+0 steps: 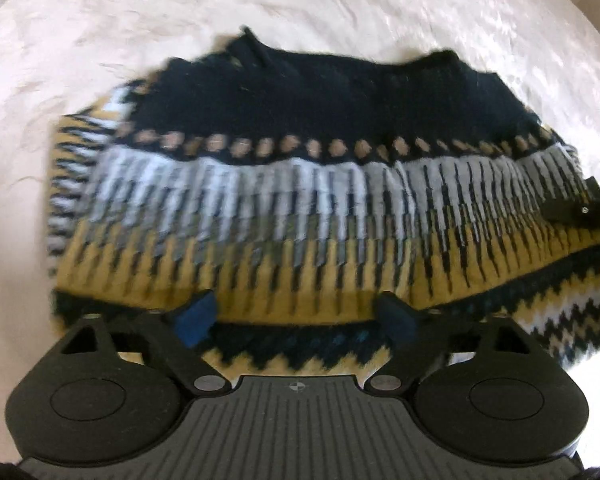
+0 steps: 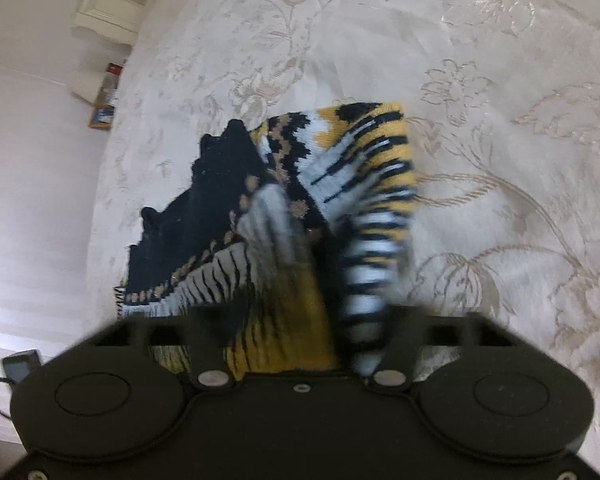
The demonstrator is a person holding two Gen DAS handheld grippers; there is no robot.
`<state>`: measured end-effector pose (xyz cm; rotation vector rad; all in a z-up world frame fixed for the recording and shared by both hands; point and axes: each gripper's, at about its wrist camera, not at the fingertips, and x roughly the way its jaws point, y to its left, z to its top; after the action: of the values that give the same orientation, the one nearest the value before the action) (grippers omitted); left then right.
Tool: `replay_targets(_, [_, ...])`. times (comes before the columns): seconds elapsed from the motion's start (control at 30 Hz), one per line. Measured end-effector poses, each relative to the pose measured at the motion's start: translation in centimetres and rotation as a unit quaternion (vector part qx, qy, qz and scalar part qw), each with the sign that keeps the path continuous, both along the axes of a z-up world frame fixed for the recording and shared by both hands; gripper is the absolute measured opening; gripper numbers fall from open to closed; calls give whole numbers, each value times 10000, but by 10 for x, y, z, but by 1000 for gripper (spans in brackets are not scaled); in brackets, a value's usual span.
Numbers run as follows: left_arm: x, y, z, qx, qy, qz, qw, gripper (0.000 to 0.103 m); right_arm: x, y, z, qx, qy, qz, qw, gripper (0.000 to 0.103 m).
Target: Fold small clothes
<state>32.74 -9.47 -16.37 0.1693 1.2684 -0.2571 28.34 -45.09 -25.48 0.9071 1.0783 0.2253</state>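
— Item? Knitted sweater (image 1: 300, 184), small; black upper part, grey-white and mustard banded pattern, zigzag hem.

— Pose? Spread across a pale floral bedspread (image 1: 340, 12); one patterned end bunched and raised off the surface (image 2: 340, 208).

One patterned sweater (image 1: 300, 184) lies on one pale floral bedspread (image 1: 340, 8), two grippers are over it, the left (image 1: 304, 316) and the right (image 2: 296, 344), and beside the bedspread sit one small dark device (image 2: 20, 364) and one white carved headboard (image 2: 96, 4).
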Motion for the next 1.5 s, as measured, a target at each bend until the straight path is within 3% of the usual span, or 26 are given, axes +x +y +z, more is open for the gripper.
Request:
replay_targets(0.23, [-39,51,29,370,-284,304,9984,83,-5,25,33,-698,-237,34,9973,36])
replay_targets(0.47, [-77,114,41,215,-325,712,9967,83,3,67,78,-1215,-353,246,9917,35])
replay_targets(0.73, [-89,174,28,-51,72,763,9970,83,27,147,120,-1464,-414,637,9863,35])
replay_targets(1.0, [-84,219,22,-172,47,801,9966,83,50,238,123,-1628,-446,1108,9794,35])
replay_targets(1.2, [-78,237,20,-312,32,819,9961,83,61,298,116,-1982,-417,1662,9651,35])
replay_targets(1.3, [-76,243,19,-381,45,834,9958,83,62,319,108,-2247,-361,1819,9566,35])
replay_targets(1.5, [-66,249,20,-477,38,792,9957,83,68,336,99,-2424,-243,1759,9538,37])
